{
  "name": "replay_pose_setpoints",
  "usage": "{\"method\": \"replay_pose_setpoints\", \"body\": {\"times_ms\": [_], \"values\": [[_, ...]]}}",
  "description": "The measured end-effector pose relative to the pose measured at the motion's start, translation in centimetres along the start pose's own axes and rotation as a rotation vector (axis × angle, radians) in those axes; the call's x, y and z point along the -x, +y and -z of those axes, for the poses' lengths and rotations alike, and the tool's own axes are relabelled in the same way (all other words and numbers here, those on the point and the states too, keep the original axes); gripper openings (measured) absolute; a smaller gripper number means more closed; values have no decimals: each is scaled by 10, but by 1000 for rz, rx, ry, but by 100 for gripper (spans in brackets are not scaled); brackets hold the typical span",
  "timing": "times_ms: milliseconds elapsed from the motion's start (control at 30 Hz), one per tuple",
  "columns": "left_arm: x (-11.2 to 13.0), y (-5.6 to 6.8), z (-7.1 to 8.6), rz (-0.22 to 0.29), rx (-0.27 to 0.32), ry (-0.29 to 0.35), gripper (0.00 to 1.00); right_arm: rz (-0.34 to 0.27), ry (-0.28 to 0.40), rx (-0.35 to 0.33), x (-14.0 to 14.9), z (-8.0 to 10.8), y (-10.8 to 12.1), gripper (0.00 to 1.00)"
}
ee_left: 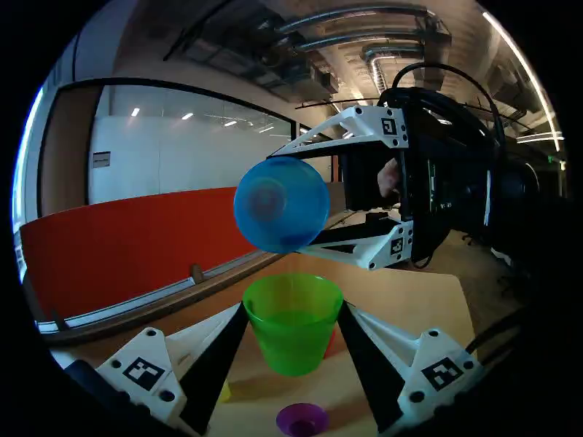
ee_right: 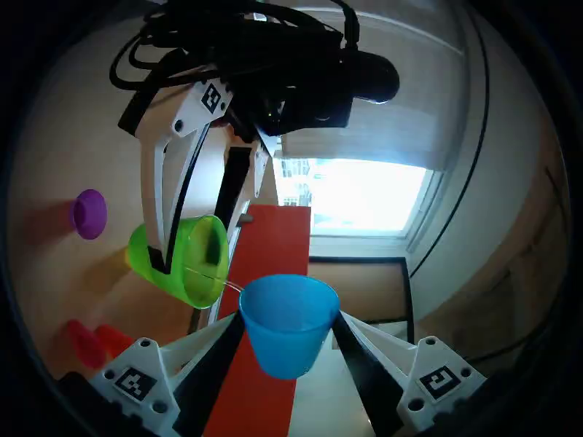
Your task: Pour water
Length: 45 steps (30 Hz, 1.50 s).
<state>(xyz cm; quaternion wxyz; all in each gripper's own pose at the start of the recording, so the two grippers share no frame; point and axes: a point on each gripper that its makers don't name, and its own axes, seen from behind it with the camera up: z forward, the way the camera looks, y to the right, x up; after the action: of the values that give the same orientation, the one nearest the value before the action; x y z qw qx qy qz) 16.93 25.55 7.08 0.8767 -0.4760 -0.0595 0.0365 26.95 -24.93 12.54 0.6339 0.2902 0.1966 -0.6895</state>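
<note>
My left gripper (ee_left: 293,320) is shut on a green cup (ee_left: 293,335), held upright with water in it, low in the left gripper view. Straight above it hangs a blue cup (ee_left: 280,205), tipped on its side, with my right gripper (ee_left: 288,202) shut on it, one finger over and one under. In the right gripper view the blue cup (ee_right: 288,331) sits between my right gripper's (ee_right: 288,328) own fingers. A thin stream of water (ee_right: 229,282) runs from its rim into the green cup (ee_right: 182,262), which the left gripper (ee_right: 186,258) holds.
A light wooden table (ee_left: 408,298) lies below. On it stand a purple cup (ee_left: 302,419) (ee_right: 89,213), red cups (ee_right: 95,342) and a small yellow thing (ee_left: 224,393). An orange partition (ee_left: 131,240) with glass above runs along the far side. Cables trail from both grippers.
</note>
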Motion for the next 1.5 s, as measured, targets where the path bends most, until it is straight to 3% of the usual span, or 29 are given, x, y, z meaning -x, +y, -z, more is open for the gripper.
{"method": "replay_pose_setpoints", "body": {"times_ms": [300, 600, 867, 1100, 1500], "values": [[-2, 0, 2, -1, -1, 3, 86, -19, -1, 3, 3, 1, 2, 89], [0, -2, 3, -4, -7, -1, 86, -127, 14, 5, 5, 5, -2, 89], [-1, -1, 4, -4, -8, -4, 86, -307, 32, 25, 7, 7, -7, 89], [-2, -1, 4, -7, -13, -7, 86, -534, 48, 40, 10, 10, -13, 89], [-1, -4, 1, 5, -17, -6, 86, -783, 43, 41, 19, 18, -28, 89]]}}
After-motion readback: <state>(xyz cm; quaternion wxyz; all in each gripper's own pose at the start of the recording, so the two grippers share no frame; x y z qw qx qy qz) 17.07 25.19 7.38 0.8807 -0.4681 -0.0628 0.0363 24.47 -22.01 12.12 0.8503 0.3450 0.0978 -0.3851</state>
